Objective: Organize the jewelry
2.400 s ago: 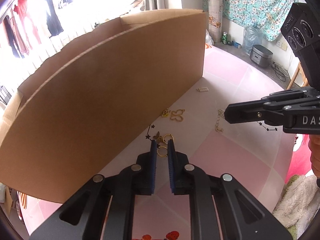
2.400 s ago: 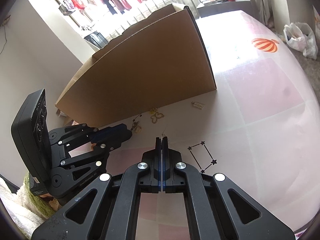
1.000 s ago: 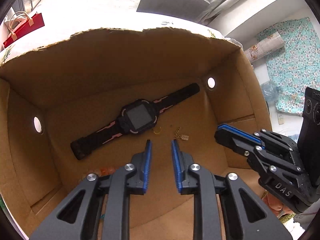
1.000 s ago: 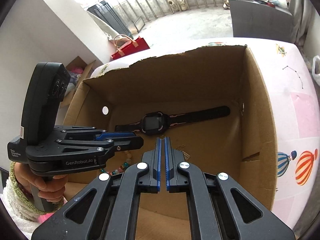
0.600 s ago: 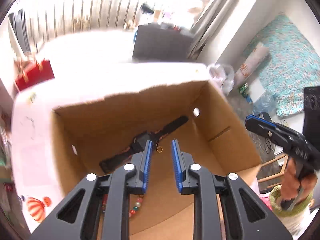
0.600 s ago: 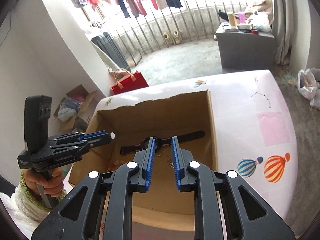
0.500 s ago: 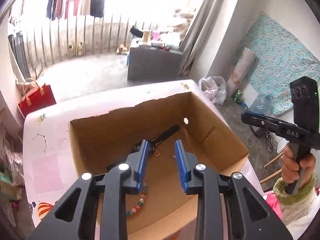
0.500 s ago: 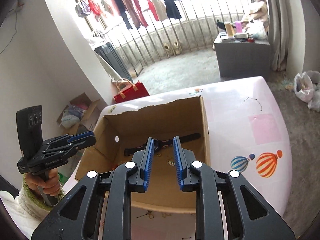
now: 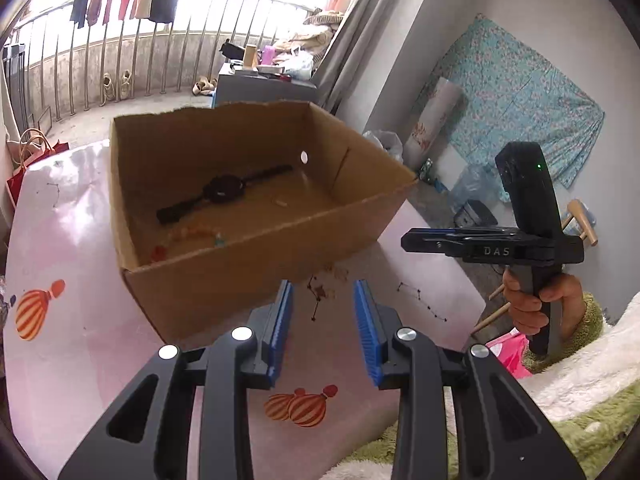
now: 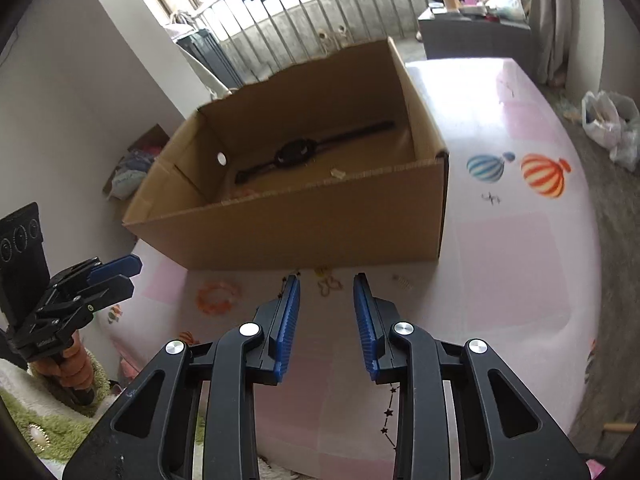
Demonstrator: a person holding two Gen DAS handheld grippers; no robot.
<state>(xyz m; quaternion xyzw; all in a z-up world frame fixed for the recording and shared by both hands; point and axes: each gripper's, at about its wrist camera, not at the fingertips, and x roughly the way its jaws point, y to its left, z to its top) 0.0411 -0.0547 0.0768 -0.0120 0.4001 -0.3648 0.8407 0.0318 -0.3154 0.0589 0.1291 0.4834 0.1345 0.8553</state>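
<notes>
An open cardboard box (image 9: 248, 280) (image 10: 320, 232) stands on the pink table. Inside lie a black watch (image 9: 224, 190) (image 10: 296, 152), a beaded bracelet (image 9: 188, 236) and a small pale piece (image 10: 338, 174). In front of the box on the table lie a gold heart-shaped piece (image 10: 330, 285), an orange bracelet (image 10: 218, 296), a small clasp (image 10: 402, 282) and dark star chains (image 9: 320, 298) (image 10: 388, 412). My left gripper (image 9: 323, 320) is open and empty, held above the table before the box. My right gripper (image 10: 325, 304) is open and empty too; it also shows in the left wrist view (image 9: 424, 240).
The pink table (image 10: 520, 264) carries balloon prints. A green and white fluffy rug (image 9: 580, 392) lies at the near side. A balcony railing, hanging clothes and a grey cabinet (image 9: 260, 84) are behind the box.
Both grippers have pulled back from above the box toward the near table edge and opened wider. The box now sits farther off, with loose jewelry on the table in view.
</notes>
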